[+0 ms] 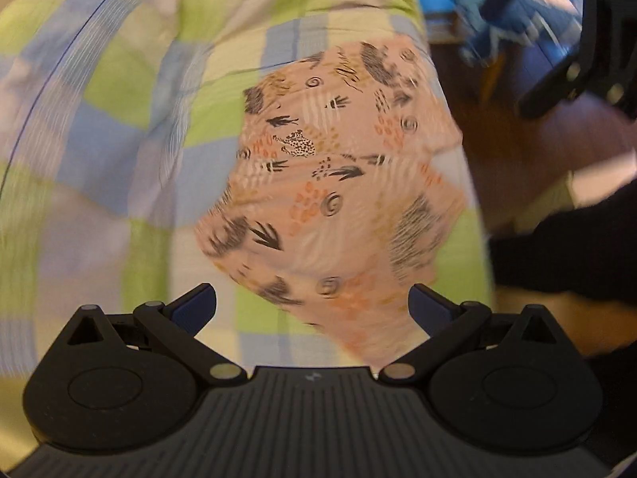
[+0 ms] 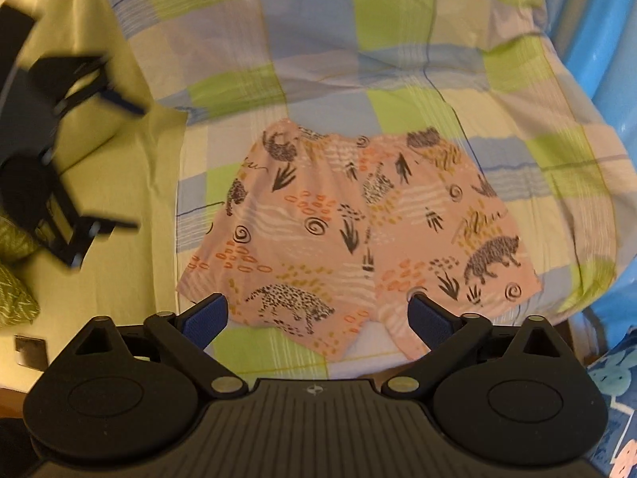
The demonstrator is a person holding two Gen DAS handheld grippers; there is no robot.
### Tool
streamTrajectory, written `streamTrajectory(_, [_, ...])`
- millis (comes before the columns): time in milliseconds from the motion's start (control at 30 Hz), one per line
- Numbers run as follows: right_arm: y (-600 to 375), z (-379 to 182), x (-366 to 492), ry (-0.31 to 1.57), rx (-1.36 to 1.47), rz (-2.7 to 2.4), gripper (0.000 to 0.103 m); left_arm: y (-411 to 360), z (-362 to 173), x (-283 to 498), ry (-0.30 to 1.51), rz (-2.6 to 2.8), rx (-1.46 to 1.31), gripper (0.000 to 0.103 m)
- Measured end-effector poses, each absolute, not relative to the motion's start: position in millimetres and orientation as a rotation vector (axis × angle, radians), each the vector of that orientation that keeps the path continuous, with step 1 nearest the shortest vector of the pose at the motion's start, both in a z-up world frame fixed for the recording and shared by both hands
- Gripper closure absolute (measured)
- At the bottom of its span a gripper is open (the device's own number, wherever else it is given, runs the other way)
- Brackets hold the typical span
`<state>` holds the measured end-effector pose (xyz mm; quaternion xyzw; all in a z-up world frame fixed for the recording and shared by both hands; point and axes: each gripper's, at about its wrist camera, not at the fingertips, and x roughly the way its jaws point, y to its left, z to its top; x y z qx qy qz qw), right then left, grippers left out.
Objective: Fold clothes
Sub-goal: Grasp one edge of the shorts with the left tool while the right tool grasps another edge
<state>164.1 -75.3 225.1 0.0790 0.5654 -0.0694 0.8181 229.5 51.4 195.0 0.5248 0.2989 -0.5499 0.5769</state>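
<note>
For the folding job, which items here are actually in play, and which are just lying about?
In play:
- pink animal-print shorts, spread flat, unfolded
- left gripper, open, empty
- right gripper, open, empty

Lying about:
- checked bedsheet under the shorts
- plain yellow-green sheet beside it
- green patterned cloth at the edge
- blue printed fabric in the corner

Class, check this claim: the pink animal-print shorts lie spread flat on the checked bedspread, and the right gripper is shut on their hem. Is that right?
Not quite. The right wrist view shows the right gripper open, jaws wide apart above the shorts, holding nothing. The rest stands: the shorts lie spread flat on the checked bedspread.
</note>
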Motion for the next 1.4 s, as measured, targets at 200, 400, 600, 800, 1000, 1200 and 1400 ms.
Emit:
streamTrajectory(200, [9.9, 181.3, 191.5, 1.208, 0.027, -0.067, 0.036, 74.0, 143.3, 284.4, 0.478, -1.435, 1.395, 0.012])
streamTrajectory(400, [88.6, 81.5, 224.4, 1.263, -0.064, 0.093, 0.050, 80.2, 92.4, 326.8, 0.502, -1.531, 1.358, 0.013])
streamTrajectory(600, [122.9, 2.2, 251.6, 1.299, -0.101, 0.086, 0.063, 85.3, 52.7, 339.3, 0.546, -1.547, 1.346, 0.013])
streamTrajectory(800, [147.2, -40.5, 258.6, 1.327, -0.295, 0.134, 0.063, 98.7, 33.6, 338.3, 0.562, -1.544, 1.350, 0.013])
streamTrajectory(1000, [157.5, -53.1, 262.5, 1.299, -0.359, 0.145, 0.060, 106.5, 31.0, 343.6, 0.580, -1.504, 1.324, 0.013])
streamTrajectory(1200, [145.8, -42.9, 262.7, 1.281, -0.312, 0.102, 0.092, 104.9, 35.5, 347.9, 0.543, -1.499, 1.340, 0.012])
streamTrajectory(1400, [118.8, -5.4, 248.0, 1.211, -0.189, 0.039, 0.097, 92.7, 21.2, 345.1, 0.346, -1.535, 1.500, 0.012])
